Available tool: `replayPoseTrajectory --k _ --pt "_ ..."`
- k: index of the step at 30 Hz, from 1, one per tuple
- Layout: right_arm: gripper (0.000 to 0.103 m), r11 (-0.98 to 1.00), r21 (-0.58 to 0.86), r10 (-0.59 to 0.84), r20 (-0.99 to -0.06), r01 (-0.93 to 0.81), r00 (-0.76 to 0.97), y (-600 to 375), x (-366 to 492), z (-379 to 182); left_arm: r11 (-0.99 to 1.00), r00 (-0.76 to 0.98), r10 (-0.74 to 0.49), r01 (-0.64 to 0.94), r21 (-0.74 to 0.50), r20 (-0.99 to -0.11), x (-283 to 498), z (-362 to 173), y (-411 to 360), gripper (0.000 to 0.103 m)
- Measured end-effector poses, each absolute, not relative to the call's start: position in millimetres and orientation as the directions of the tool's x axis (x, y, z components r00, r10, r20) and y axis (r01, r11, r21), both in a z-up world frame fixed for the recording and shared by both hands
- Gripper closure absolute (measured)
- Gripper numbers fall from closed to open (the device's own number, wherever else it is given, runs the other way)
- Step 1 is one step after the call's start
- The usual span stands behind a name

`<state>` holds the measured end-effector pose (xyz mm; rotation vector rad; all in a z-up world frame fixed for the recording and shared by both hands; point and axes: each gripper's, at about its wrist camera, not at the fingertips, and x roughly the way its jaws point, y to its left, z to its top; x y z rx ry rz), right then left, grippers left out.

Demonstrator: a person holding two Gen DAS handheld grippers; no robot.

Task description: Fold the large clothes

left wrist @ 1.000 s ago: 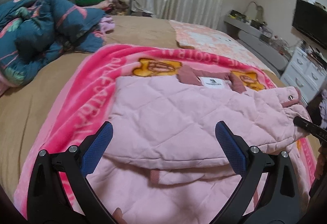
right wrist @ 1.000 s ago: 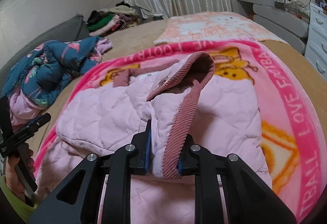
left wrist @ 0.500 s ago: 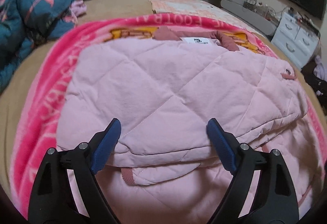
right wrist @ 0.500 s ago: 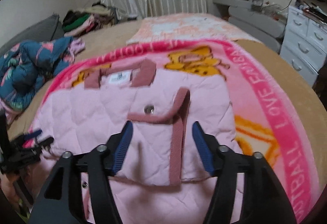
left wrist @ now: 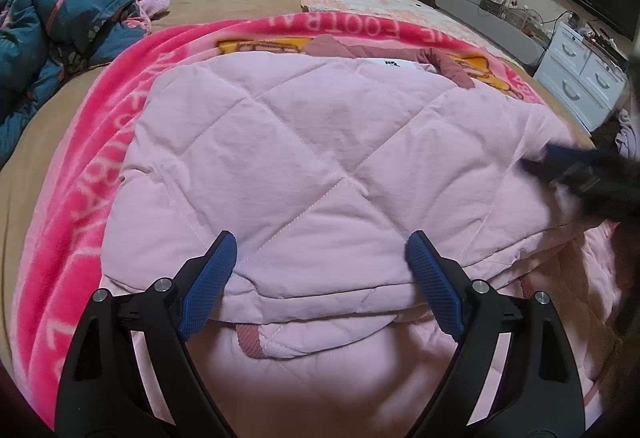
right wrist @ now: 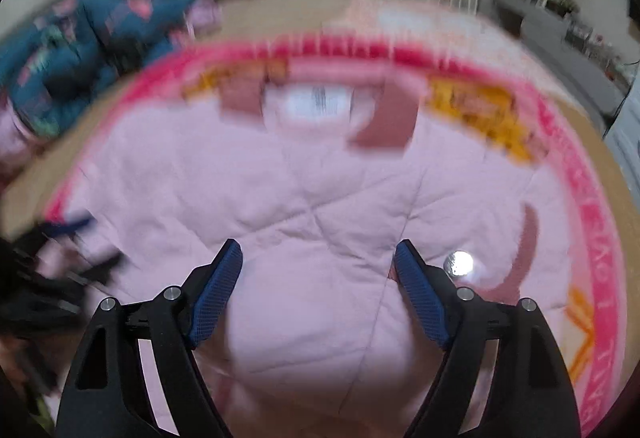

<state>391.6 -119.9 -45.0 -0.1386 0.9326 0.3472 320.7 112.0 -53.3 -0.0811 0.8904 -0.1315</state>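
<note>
Lying flat on the pink blanket [left wrist: 80, 198] that covers the bed [left wrist: 224, 2], the quilted pink jacket [left wrist: 320, 166] has its sides folded in over the middle; its collar [left wrist: 448, 66] and white label [left wrist: 392, 64] point toward the far curtains, so its long axis runs from the hem nearest the cameras away to the collar. Left side: the left gripper [left wrist: 320, 270] has its fingers spread wide, nothing pinched; they straddle the near folded edge of the jacket, one blue pad [left wrist: 208, 290] to each side, the edge lying just ahead of and below the fingertips. Right side: the right gripper [right wrist: 318, 272] has just been opening its jaws; they stand spread with no cloth gripped, only quilted surface showing between and beyond them; a metal snap [right wrist: 458, 263] and a strip of corduroy trim [right wrist: 524, 258] lie just to its right. The right view is blurred, so fine contact cannot be judged. Judgement: both grippers sit at the hem end, the left the better aligned on an edge; the coming fold would probably carry that near edge away along the long axis toward the collar.
</note>
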Motion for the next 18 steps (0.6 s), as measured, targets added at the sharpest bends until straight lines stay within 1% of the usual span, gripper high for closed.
replayPoseTrajectory --k 3,11,13,16,18 --pt "0.022 0.931 -0.013 0.210 -0.799 -0.365 0.563 -115 394 -57 0.990 0.624 -0.142 0.082 -0.117 -0.768 320 -54 111 0.023" --pt "0.022 0.945 0.011 0.211 -0.786 -0.328 0.581 -122 383 -53 0.990 0.622 -0.142 0.073 -0.124 -0.770 314 -44 109 0.023" --pt "0.021 0.948 0.029 0.218 -0.785 -0.318 0.580 -124 378 -50 0.989 0.619 -0.145 0.075 -0.126 -0.772 312 -40 108 0.020" --pt "0.018 0.950 0.084 0.251 -0.780 -0.302 0.573 -132 370 -45 0.989 0.621 -0.148 0.080 -0.126 -0.770 309 -35 106 0.018" --pt "0.012 0.949 0.106 0.267 -0.773 -0.298 0.576 -135 364 -42 0.989 0.625 -0.145 0.087 -0.116 -0.767 306 -31 103 0.017"
